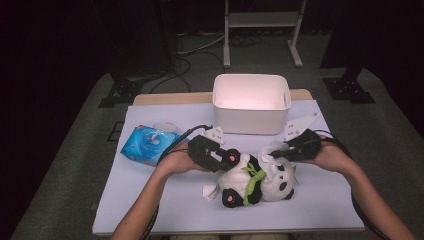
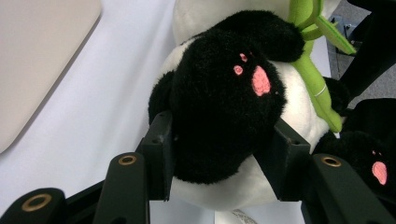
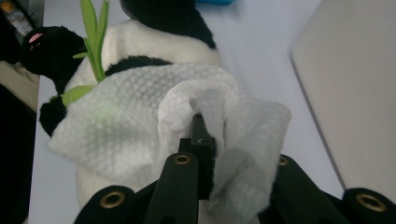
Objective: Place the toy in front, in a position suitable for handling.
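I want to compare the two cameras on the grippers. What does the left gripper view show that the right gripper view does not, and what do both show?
Left gripper view alone: the left gripper shut on a black paw of the panda plush toy, with pink pads sewn on it.

Right gripper view alone: the right gripper shut on a white wet wipe that lies draped over the plush.

Both: the panda's black and white body, its green bamboo stalk, the white table cover and part of the white storage box.

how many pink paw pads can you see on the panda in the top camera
2: one on the panda's black foot held in the left gripper, at about, and one on the lower foot near the table's front edge. Others may be hidden.
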